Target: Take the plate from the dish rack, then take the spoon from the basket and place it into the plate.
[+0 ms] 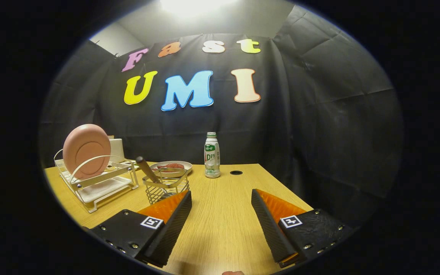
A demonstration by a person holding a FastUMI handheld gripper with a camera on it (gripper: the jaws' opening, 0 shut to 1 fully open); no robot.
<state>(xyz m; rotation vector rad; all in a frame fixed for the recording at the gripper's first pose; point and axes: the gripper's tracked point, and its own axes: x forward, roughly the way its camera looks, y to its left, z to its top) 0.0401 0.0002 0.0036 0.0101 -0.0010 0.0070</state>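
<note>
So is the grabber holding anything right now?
No. The gripper is open, with only bare wooden table between its fingers. The round pink plate stands in the white wire dish rack.

- Wooden desk [224, 214], with a round hole [236, 172] near the far edge.
- On it: dish rack [97, 183], wire basket [166, 187], shallow dish [171, 167], bottle [212, 156].
- Jaws wide apart, gripping nothing.

Pink round plate [86, 150] standing on edge in white dish rack [97, 182]. Spoon [147, 169] (dark handle up, tilted) in wire basket [167, 186], just beside rack.
</note>
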